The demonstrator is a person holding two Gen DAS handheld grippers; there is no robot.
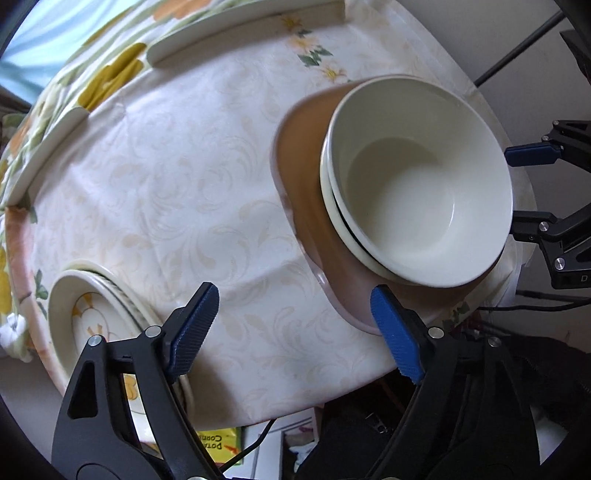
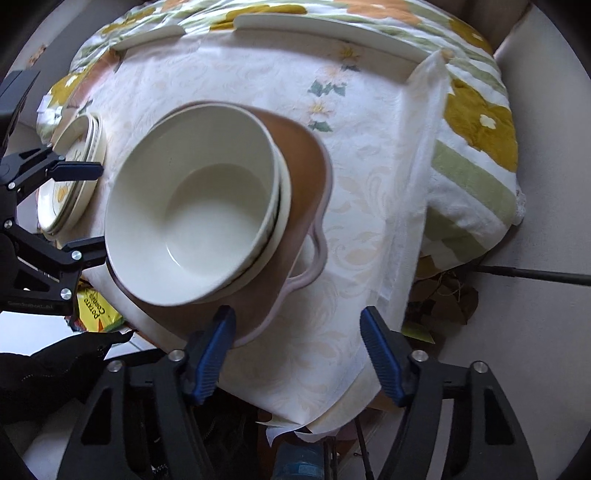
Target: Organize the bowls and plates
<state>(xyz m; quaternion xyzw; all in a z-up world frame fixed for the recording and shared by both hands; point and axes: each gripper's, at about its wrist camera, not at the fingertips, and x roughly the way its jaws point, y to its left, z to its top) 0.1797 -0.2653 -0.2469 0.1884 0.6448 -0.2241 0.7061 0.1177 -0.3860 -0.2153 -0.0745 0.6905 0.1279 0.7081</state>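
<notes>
On my far left I see flowered plates (image 1: 88, 325) stacked at the table edge. My left gripper (image 1: 295, 332) hangs wide and empty. Right of it, 2 nested white bowls (image 1: 421, 184) sit on a brown tray (image 1: 306, 177). My right gripper (image 2: 299, 350) gapes wide, holding nothing.

Home, lived-in room. Desk (image 2: 369, 206) draped in cream damask tablecloth (image 1: 177, 192) with embroidered daisies; second floral cloth (image 2: 476, 122) in mustard and green under it, hanging over edge. Domestic crockery on top: stacked cream bowls (image 1: 417, 192) on brown handled tray (image 1: 306, 177), flower-painted plates (image 1: 88, 321), plain plates (image 1: 236, 26) at far edge. Yellow potato snack packet (image 2: 98, 306) and loose cables below desk edge. Dried leaves (image 2: 443, 299) on pale floor.
</notes>
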